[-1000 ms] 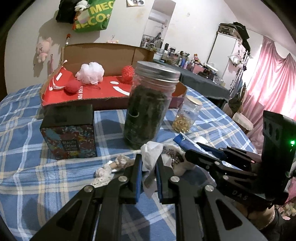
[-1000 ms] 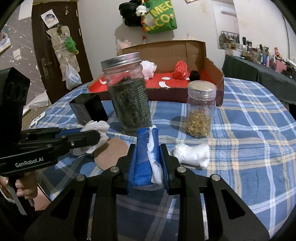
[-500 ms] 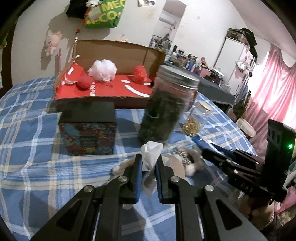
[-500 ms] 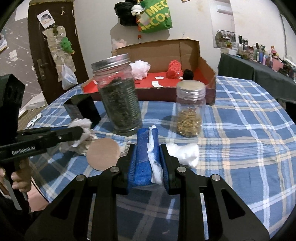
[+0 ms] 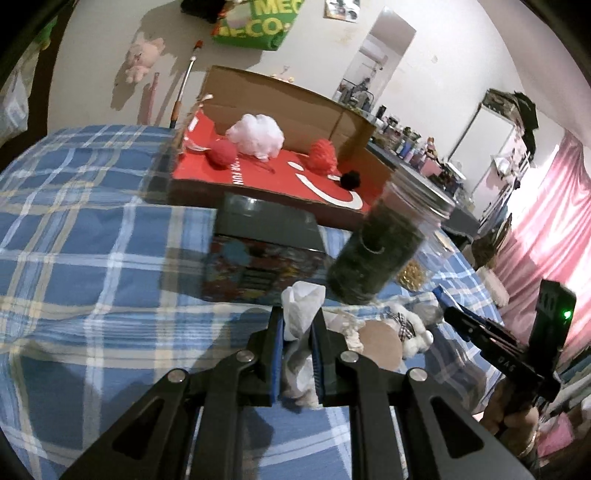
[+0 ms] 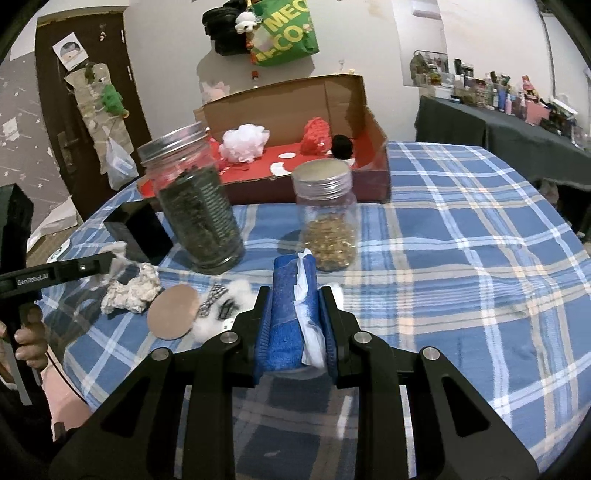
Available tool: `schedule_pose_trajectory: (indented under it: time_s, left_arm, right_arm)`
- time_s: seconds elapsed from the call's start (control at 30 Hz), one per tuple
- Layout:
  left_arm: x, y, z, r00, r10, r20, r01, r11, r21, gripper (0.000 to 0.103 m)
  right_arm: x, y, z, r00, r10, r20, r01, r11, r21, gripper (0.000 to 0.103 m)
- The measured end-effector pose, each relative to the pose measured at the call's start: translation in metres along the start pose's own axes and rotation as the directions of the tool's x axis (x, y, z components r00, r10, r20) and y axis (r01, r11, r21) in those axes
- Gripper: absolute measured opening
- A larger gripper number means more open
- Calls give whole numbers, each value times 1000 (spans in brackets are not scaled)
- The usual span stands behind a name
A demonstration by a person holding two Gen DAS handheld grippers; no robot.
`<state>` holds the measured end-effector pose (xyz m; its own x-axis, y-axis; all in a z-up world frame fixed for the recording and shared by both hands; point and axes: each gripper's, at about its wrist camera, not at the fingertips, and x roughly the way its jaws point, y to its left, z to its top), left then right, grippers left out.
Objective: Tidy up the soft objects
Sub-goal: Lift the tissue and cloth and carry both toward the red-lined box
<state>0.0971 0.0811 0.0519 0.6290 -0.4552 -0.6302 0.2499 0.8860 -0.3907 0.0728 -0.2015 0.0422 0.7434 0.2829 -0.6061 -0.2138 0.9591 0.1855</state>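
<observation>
Pompoms [image 5: 255, 136]: 4 in box [image 5: 273, 92].

A round table [image 6: 461, 229] wears a blue plaid cloth. Behind it stands a white wall [image 6: 173, 55] with a green bag [image 6: 288, 33] hung on it, and a dark brown door [image 6: 74, 122] to the left. Pink curtains [image 5: 550, 221] glow at the right, beside a dark side table [image 6: 491, 125] crowded with bottles.
</observation>
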Motion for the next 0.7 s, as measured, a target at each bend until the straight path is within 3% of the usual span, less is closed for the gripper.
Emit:
schedule_pose_trajectory:
  time_s: [0.43, 0.7]
  left_arm:
    - [-6, 45, 7, 994, 108, -6, -108, 992, -61, 14]
    - [-1, 58, 22, 987, 159, -8, -159, 987, -22, 14]
  right_arm:
    - [-2, -20, 8, 999, -43, -6, 43, 999, 24, 24]
    - [4, -38, 21, 998, -52, -19, 52, 998, 31, 24]
